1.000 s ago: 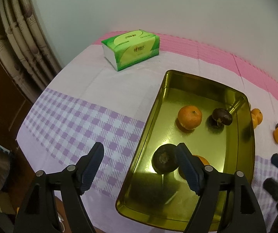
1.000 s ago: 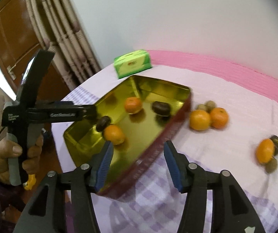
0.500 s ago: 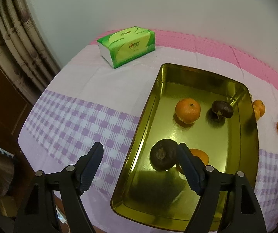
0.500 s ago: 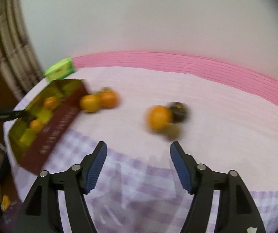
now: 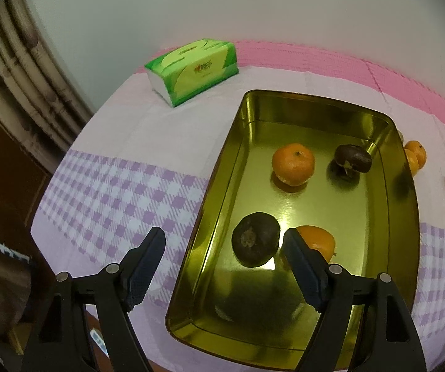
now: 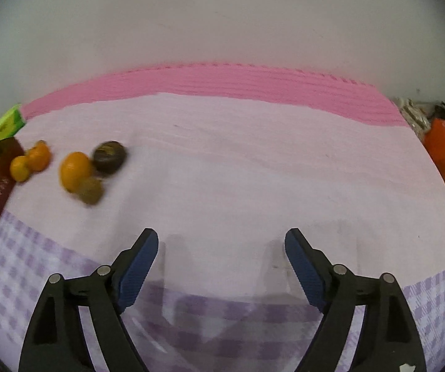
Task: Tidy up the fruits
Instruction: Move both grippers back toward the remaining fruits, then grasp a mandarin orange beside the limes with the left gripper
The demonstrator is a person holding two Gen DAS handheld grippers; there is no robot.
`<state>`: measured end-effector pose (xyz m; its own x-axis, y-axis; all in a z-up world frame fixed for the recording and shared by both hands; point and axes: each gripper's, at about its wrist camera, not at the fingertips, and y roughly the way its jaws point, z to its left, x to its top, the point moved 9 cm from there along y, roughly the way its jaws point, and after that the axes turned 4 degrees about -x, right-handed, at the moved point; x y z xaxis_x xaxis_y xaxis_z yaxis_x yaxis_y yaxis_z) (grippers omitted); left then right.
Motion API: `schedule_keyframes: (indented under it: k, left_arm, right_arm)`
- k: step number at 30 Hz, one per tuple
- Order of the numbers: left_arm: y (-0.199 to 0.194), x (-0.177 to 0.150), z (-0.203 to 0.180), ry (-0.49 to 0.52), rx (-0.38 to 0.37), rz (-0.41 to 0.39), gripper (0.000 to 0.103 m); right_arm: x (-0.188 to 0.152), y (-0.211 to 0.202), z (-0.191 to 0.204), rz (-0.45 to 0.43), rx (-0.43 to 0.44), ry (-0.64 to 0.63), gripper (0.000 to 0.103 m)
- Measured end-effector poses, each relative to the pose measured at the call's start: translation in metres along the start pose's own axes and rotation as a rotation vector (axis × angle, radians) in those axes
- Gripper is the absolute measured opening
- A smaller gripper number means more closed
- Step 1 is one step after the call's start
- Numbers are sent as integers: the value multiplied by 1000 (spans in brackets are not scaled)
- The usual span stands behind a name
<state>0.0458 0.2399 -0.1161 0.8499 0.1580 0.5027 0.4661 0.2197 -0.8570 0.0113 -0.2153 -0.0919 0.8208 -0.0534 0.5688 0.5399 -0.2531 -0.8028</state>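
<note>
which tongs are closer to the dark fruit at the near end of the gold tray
Left. The left tongs hang open right over the dark fruit in the gold tray. The right tongs are open over bare cloth, away from the tray.

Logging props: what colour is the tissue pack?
Green and white tissue pack, clearest in the left wrist view.

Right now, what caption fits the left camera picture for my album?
Open left gripper above a gold tray holding two oranges and two dark fruits.

Dim indoor light, glare on the gold tray (image 5: 387, 223), right view motion-blurred (fisheye-bent edges).
</note>
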Motion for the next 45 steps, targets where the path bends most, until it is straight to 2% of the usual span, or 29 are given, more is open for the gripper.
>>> schedule_keyframes:
  k: [6, 8, 12, 18, 23, 26, 28, 32, 35, 40, 45]
  left_arm:
    - [-16, 7, -15, 41, -20, -38, 78]
    - [-24, 10, -25, 66, -49, -51, 78]
    - [-34, 11, -55, 118, -147, -39, 78]
    - [-54, 16, -117, 292, -274, -56, 78]
    - [-65, 29, -173, 489, -397, -59, 76]
    - [-63, 39, -199, 569, -465, -31, 70]
    - [-57, 46, -215, 612, -508, 0, 61]
    - [-38, 57, -240, 740, -497, 26, 49]
    - [-26, 57, -251, 827, -518, 49, 42]
    - [-5, 56, -255, 954, -480, 90, 41]
    - [15, 63, -249, 979, -444, 126, 41]
  right_arm:
    - [0, 8, -16, 14, -9, 23, 90]
    - [0, 10, -21, 20, -5, 24, 96]
    - [1, 13, -22, 26, 10, 21, 102]
    - [0, 11, -21, 23, 22, 27, 103]
    - [0, 10, -21, 16, 40, 41, 103]
    - [-1, 10, -20, 16, 39, 41, 103]
    - [-1, 10, -20, 16, 42, 42, 103]
    - [0, 9, -20, 13, 50, 48, 103]
    - [0, 9, -20, 11, 54, 51, 103]
    - [0, 9, -21, 10, 60, 53, 103]
    - [0, 9, -21, 11, 60, 52, 103]
